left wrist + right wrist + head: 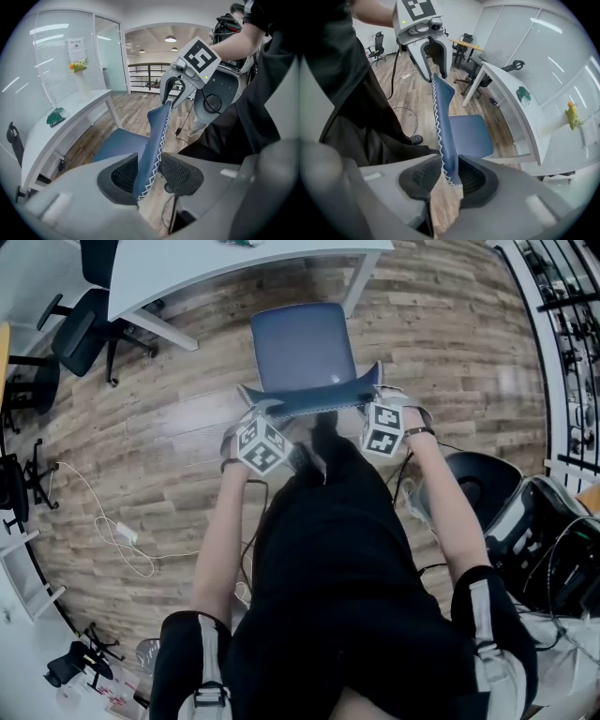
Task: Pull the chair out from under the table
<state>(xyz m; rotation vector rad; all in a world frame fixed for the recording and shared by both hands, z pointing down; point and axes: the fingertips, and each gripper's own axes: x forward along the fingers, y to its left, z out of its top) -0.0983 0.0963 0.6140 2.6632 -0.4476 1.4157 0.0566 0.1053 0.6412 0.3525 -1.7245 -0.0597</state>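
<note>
- Chair [302, 345]: blue seat and blue backrest [157, 133] with white zigzag stitching. It stood on open wood floor [169, 456], just in front of the person and wholly clear of the table.
- Left gripper [150, 176]: jaws half wide, set astride the top edge of the backrest at its left end. A gap showed beside one pad, so it looked loose rather than clamped.
- Right gripper [447, 180]: jaws likewise half wide around the right corner of the same edge. It read as slack too.
- Table [187, 268]: white, beyond the chair; nothing of the seat lay beneath it.
- Progress: the pull-out looked done, with only letting go and lifting away left.
- Surroundings: a black office chair [80, 334] to the left and a white cable [112, 526] on the floor.
</note>
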